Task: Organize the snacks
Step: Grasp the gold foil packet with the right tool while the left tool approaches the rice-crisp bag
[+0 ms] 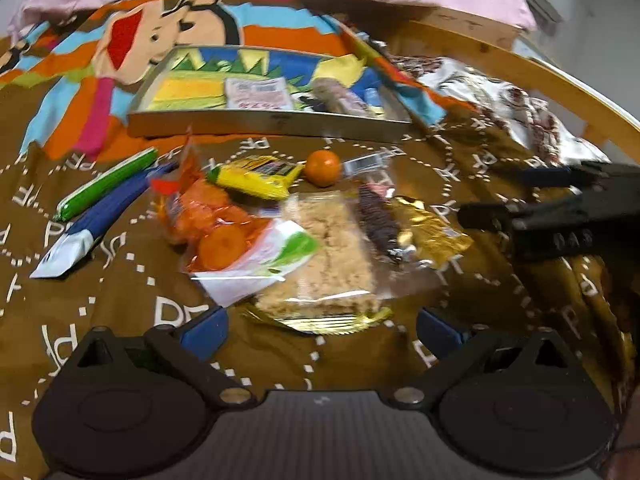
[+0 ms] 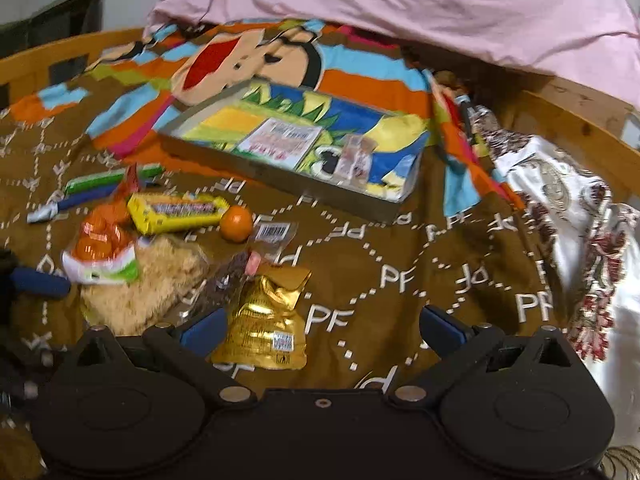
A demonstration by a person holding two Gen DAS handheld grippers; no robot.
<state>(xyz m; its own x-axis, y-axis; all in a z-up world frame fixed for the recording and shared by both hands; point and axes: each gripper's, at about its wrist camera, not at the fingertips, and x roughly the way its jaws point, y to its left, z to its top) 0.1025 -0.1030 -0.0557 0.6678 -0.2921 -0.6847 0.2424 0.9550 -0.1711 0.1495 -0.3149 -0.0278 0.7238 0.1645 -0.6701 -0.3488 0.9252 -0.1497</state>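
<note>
A pile of snacks lies on the brown bedspread: a clear packet of crumbly biscuit, an orange jelly bag, a yellow bar, an orange ball, a gold packet, and green and blue sticks. Beyond them a shallow metal tray holds a pink-white packet and one more wrapped snack. My left gripper is open just short of the biscuit packet. My right gripper is open, with the gold packet beside its left finger, untouched.
A pink pillow lies behind the tray. A wooden bed rail curves round the far and right sides. A white patterned cloth is bunched at the right. Bare bedspread lies right of the pile.
</note>
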